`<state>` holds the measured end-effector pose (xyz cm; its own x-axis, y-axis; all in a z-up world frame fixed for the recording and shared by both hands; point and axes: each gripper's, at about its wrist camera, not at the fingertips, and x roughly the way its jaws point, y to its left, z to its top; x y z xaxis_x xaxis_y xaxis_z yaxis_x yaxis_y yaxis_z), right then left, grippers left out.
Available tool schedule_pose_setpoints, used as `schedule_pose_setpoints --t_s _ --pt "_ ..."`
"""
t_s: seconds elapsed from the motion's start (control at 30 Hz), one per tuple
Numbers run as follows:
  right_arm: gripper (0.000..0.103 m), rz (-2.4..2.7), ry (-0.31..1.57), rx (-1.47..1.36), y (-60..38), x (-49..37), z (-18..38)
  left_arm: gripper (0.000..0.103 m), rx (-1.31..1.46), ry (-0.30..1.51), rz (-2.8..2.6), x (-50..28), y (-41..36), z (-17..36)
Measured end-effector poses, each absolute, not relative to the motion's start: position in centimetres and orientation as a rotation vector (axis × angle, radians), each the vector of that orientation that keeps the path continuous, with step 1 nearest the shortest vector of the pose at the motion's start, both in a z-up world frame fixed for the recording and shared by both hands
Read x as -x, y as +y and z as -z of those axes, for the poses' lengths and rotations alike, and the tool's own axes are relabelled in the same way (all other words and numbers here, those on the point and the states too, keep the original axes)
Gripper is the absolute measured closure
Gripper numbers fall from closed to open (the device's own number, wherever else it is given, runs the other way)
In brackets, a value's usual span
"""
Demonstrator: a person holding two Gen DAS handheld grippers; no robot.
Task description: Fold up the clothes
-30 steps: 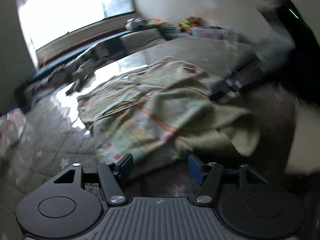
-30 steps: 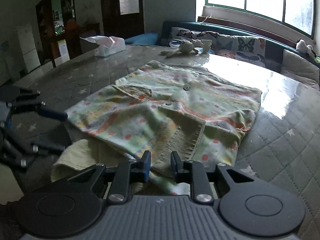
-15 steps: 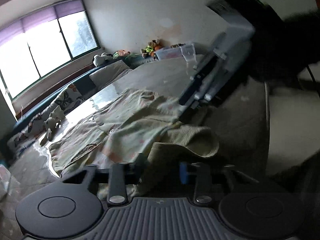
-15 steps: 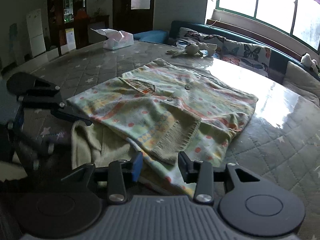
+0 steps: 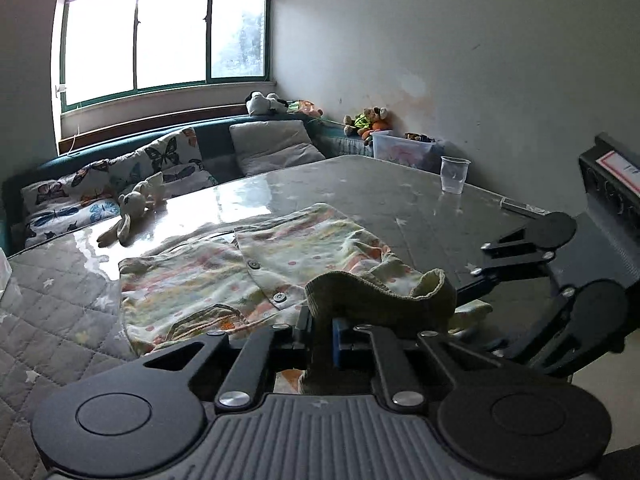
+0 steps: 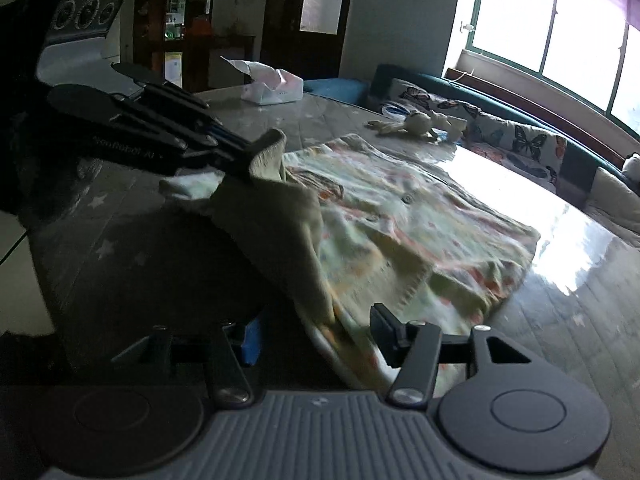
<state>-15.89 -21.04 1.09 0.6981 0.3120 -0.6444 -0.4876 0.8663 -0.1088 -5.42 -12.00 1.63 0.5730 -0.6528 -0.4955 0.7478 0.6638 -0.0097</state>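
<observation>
A pale patterned cardigan with buttons lies spread on the quilted table; it also shows in the right wrist view. My left gripper is shut on the cardigan's ribbed hem and lifts that edge off the table. In the right wrist view the left gripper holds the raised hem. My right gripper is open, its jaws on either side of the near cardigan edge. It shows at the right of the left wrist view.
A plush rabbit lies at the table's far side, by a bench with butterfly cushions. A plastic cup stands at the far right corner. A tissue box sits at the far left in the right wrist view.
My left gripper has closed on the cardigan's hem and raised it. My right gripper has opened wider and dropped low at the near edge.
</observation>
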Motion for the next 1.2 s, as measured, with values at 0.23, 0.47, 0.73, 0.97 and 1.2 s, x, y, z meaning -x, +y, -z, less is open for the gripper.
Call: schedule_pose_setpoints --t_s 0.23,0.47,0.73,0.97,1.2 --pt "0.079 -0.452 0.695 0.182 -21.2 14.0 -1.0 0.063 -0.247 0.494 0.814 7.4 -10.3 -0.9" --pt "0.086 -0.455 0.695 0.112 -21.5 13.3 -2.3 0.054 -0.363 0.466 0.783 9.4 -8.9 0.3" --pt "0.088 -0.429 0.662 0.066 -22.2 13.0 -3.9 0.054 -0.534 0.432 0.714 9.9 -9.0 2.1" --pt "0.090 -0.409 0.640 0.065 -21.9 13.5 -3.8 0.088 -0.641 0.388 0.656 9.8 -8.7 2.9" --pt "0.093 -0.439 0.598 0.063 -22.0 15.7 -5.2 0.097 -0.543 0.379 0.696 11.4 -6.8 0.0"
